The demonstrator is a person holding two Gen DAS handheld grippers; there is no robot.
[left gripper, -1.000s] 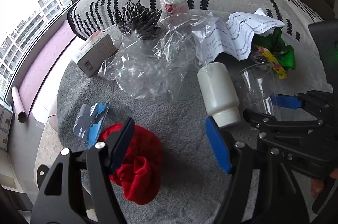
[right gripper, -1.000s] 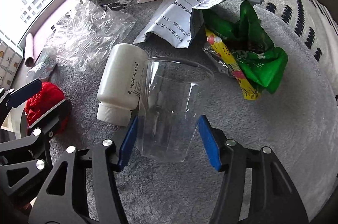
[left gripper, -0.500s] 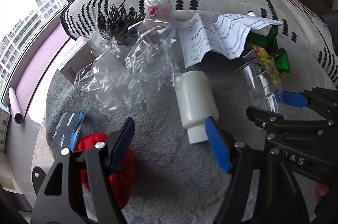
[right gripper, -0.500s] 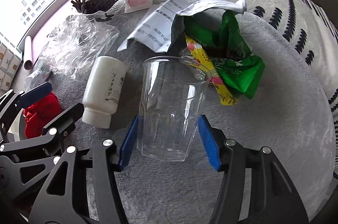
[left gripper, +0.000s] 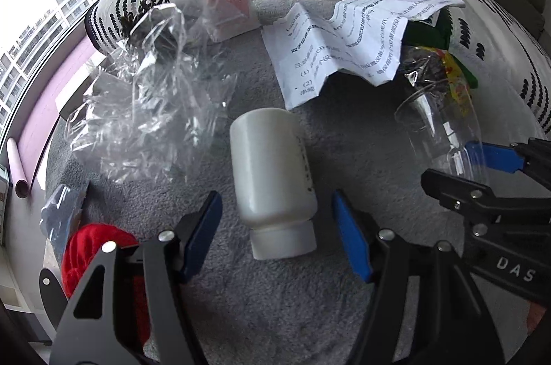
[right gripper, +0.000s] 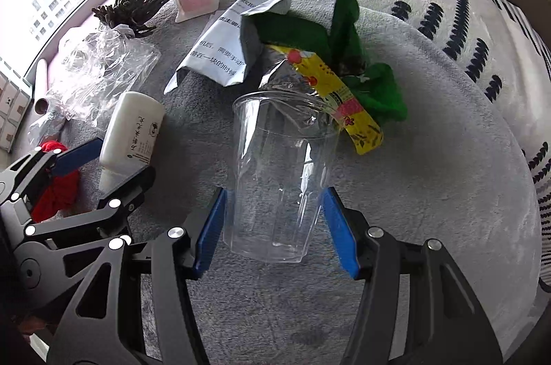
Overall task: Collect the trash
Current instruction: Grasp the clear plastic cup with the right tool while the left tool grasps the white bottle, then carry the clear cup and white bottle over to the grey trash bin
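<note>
A white plastic bottle (left gripper: 272, 172) lies on its side on the grey mat (left gripper: 275, 303), cap toward me. My left gripper (left gripper: 275, 230) straddles its cap end. Its jaws are closing, and a gap still shows on each side of the bottle. My right gripper (right gripper: 274, 227) is shut on a clear plastic cup (right gripper: 275, 172), held mouth away from me just over the mat. In the left wrist view the cup (left gripper: 440, 131) and the right gripper (left gripper: 478, 172) are at the right edge.
A printed paper sheet (left gripper: 347, 41), green wrappers (right gripper: 372, 89) and a yellow wrapper (right gripper: 337, 96) lie beyond the cup. Crumpled clear film (left gripper: 148, 103), a pink packet (left gripper: 229, 10), a red cloth (left gripper: 89, 248) and a small sachet (left gripper: 62, 206) lie to the left.
My left gripper has moved from over the red cloth to the white bottle, and its jaws have narrowed around it. The right gripper has carried the cup nearer the wrappers.
</note>
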